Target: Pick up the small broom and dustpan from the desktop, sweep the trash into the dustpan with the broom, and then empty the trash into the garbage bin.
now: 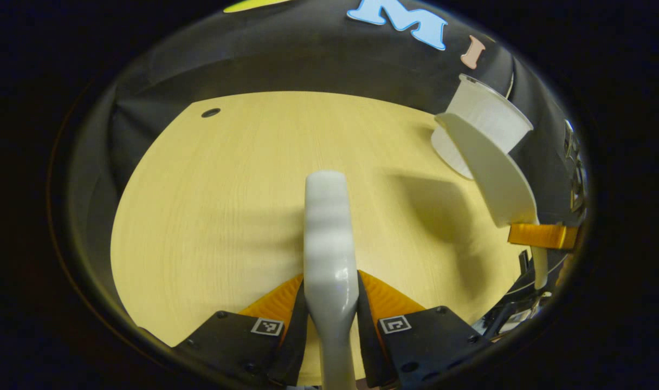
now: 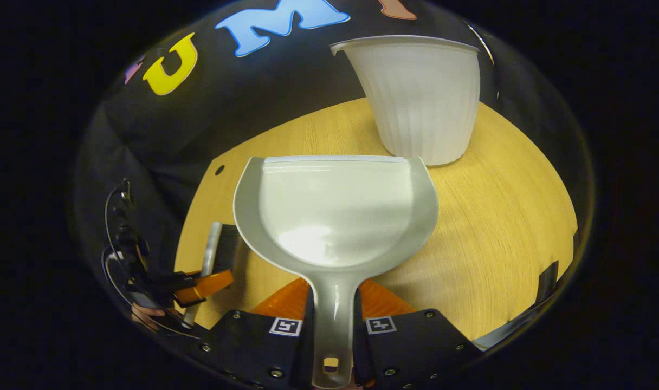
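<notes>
While the left hand-held gripper (image 1: 331, 303) clamps the broom (image 1: 327, 227), the right (image 2: 332, 319) clamps the dustpan (image 2: 335, 211).

My left gripper (image 1: 330, 303) clamps pale grey-white broom handle (image 1: 329, 238), glossy near bottom centre of frame. Desktop (image 1: 210, 216) light yellow wood, fine straight grain, small dark hole upper left. Garbage bin (image 1: 484, 122) upper right, white, faint vertical ribbing. Dustpan (image 2: 335, 211) in my right gripper (image 2: 333, 311), light grey, shiny highlight mid-frame; in left gripper view it reads off-white, right side. Broom bristles (image 2: 229, 246) dark, lower left of right gripper view.
</notes>
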A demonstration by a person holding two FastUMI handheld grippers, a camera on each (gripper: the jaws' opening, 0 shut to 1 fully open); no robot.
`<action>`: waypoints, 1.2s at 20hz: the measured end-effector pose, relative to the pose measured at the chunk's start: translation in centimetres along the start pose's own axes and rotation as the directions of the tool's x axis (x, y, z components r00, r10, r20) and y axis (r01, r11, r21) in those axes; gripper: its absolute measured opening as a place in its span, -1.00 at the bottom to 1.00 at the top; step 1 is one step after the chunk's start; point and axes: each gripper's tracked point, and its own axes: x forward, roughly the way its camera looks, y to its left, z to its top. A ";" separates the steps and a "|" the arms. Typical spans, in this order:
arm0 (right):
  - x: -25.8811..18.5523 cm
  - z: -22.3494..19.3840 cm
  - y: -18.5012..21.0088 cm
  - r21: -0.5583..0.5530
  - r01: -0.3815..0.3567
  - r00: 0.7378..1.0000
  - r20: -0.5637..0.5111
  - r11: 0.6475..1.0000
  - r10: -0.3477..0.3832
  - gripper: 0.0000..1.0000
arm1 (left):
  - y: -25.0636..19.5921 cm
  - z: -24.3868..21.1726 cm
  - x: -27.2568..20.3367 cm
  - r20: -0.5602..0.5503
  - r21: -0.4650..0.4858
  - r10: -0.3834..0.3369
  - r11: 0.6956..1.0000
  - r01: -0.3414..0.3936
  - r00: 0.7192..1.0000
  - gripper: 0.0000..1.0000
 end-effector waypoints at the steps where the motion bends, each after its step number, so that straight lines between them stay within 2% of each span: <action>1: 0.4 -0.4 -0.5 -0.021 0.028 1.000 -0.004 0.999 -0.028 -0.43 | 0.0 0.0 0.2 -0.005 0.001 0.007 1.000 -0.007 1.000 -0.05; 7: 1.7 -2.6 -2.3 -0.132 0.141 0.988 -0.039 0.981 -0.147 -0.43 | 0.3 -0.6 1.1 -0.055 -0.013 0.055 0.998 -0.056 0.997 0.00; 9: 1.7 -2.6 -2.4 -0.136 0.148 0.987 -0.047 0.980 -0.156 -0.43 | -0.6 -0.3 1.3 -0.060 -0.013 0.070 0.997 -0.071 0.996 -0.05; 10: 1.7 -2.8 -2.4 -0.133 0.149 0.986 -0.053 0.980 -0.158 -0.43 | -0.9 0.0 1.4 -0.058 -0.008 0.079 0.997 -0.080 0.995 0.04; 11: 1.8 -3.0 -2.5 -0.130 0.151 0.985 -0.058 0.980 -0.160 -0.42 | -1.4 0.2 1.6 -0.056 -0.005 0.086 0.996 -0.087 0.995 -0.05; 13: 1.8 -3.2 -2.6 -0.126 0.160 0.984 -0.064 0.979 -0.169 -0.40 | -2.3 0.6 2.0 -0.058 -0.001 0.094 0.996 -0.094 0.994 0.07; 16: 1.6 -3.3 -2.7 -0.127 0.181 0.979 -0.075 0.975 -0.191 -0.37 | -3.3 1.6 2.1 -0.056 0.008 0.105 0.995 -0.104 0.993 0.04; 18: 1.6 -3.5 -2.9 -0.145 0.194 0.975 -0.079 0.970 -0.207 -0.46 | -3.9 2.5 1.8 -0.045 0.011 0.111 0.994 -0.111 0.993 0.04; 19: 1.6 -3.4 -2.9 -0.147 0.196 0.975 -0.075 0.970 -0.208 -0.37 | -4.2 2.9 1.7 -0.043 0.013 0.113 0.994 -0.112 0.993 0.07; 20: 1.6 -3.5 -2.9 -0.147 0.193 0.975 -0.081 0.970 -0.206 -0.36 | -4.6 3.2 1.4 -0.043 0.012 0.113 0.994 -0.112 0.993 0.06; 21: 1.6 -3.5 -2.9 -0.144 0.189 0.976 -0.081 0.971 -0.202 -0.43 | -5.0 3.6 1.1 -0.042 0.013 0.113 0.994 -0.113 0.993 0.08; 22: 1.6 -3.5 -2.9 -0.142 0.187 0.977 -0.082 0.972 -0.199 -0.32 | -5.4 4.0 0.8 -0.042 0.014 0.117 0.993 -0.117 0.992 0.07; 24: 1.6 -3.4 -2.8 -0.141 0.183 0.978 -0.079 0.973 -0.195 -0.31 | -6.0 4.8 -0.1 -0.040 0.015 0.122 0.992 -0.121 0.992 0.07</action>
